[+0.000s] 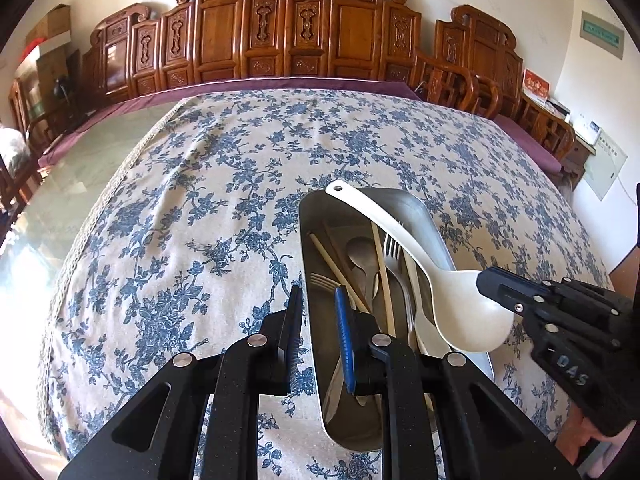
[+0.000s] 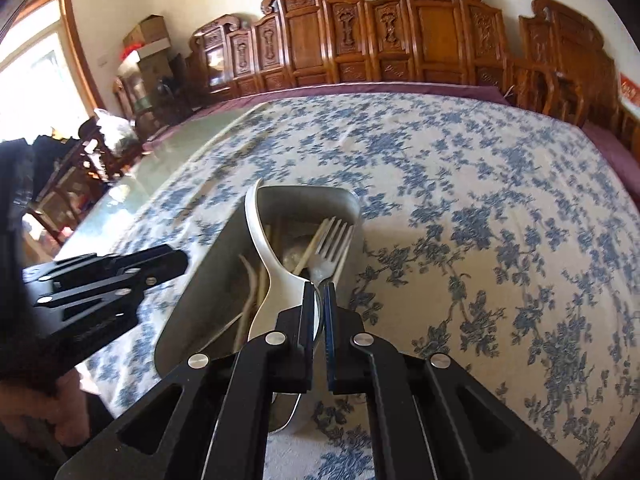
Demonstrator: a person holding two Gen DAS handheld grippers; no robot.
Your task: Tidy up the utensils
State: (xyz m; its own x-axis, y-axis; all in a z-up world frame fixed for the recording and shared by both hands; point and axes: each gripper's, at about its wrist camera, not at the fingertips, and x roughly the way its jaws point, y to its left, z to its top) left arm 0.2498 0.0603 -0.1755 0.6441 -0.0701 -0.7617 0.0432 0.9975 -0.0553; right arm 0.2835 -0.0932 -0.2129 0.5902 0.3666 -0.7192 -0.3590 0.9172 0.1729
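A long metal tray (image 1: 414, 208) (image 2: 304, 200) lies on the flowered tablecloth. It holds chopsticks (image 1: 340, 268), metal spoons (image 1: 362, 252) and forks (image 1: 392, 246) (image 2: 334, 240). My right gripper (image 1: 485, 286) (image 2: 320, 294) is shut on the bowl edge of a large white serving spoon (image 1: 456, 304) (image 2: 276, 276). The spoon hangs over the tray with its handle pointing toward the far end. My left gripper (image 1: 318, 298) (image 2: 182, 262) sits at the tray's left rim, jaws slightly apart. The rim shows in the gap, and nothing is clamped.
The blue-flowered cloth (image 1: 200, 200) (image 2: 500, 220) covers most of the table, with bare glass top (image 1: 80, 168) at the left. Carved wooden chairs (image 1: 280, 40) line the far side. A person's hand (image 2: 60, 420) holds the left gripper at the near edge.
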